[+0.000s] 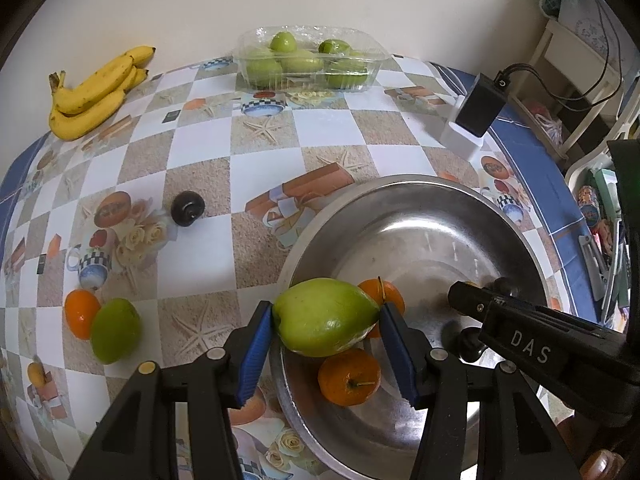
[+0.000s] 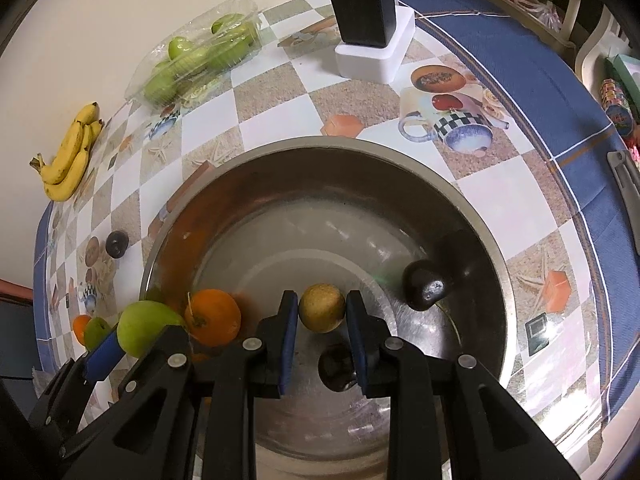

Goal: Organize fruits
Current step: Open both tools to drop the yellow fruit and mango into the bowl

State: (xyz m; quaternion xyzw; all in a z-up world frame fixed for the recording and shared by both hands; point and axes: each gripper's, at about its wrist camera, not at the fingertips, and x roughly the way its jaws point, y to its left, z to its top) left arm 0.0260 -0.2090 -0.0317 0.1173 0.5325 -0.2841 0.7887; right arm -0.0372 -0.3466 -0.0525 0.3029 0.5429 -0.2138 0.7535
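Observation:
My left gripper (image 1: pixel 326 318) is shut on a large green fruit (image 1: pixel 326 316), held over the near rim of a steel bowl (image 1: pixel 400 184). Two oranges (image 1: pixel 349 376) lie in the bowl under it. My right gripper (image 2: pixel 322 308) is shut on a small yellow-brown fruit (image 2: pixel 322 307) above the bowl (image 2: pixel 320 144). A dark fruit (image 2: pixel 425 286) and another dark fruit (image 2: pixel 336 366) lie in the bowl, with an orange (image 2: pixel 214 316) at its left. The left gripper's green fruit (image 2: pixel 146 330) shows at the bowl's left rim.
On the checked tablecloth lie an orange (image 1: pixel 80 314) and a green fruit (image 1: pixel 115 330), a dark fruit (image 1: pixel 187 208), a bunch of bananas (image 1: pixel 96 92) and a clear tray of green fruits (image 1: pixel 308 60). A black box on a white base (image 1: pixel 476 116) stands at the right.

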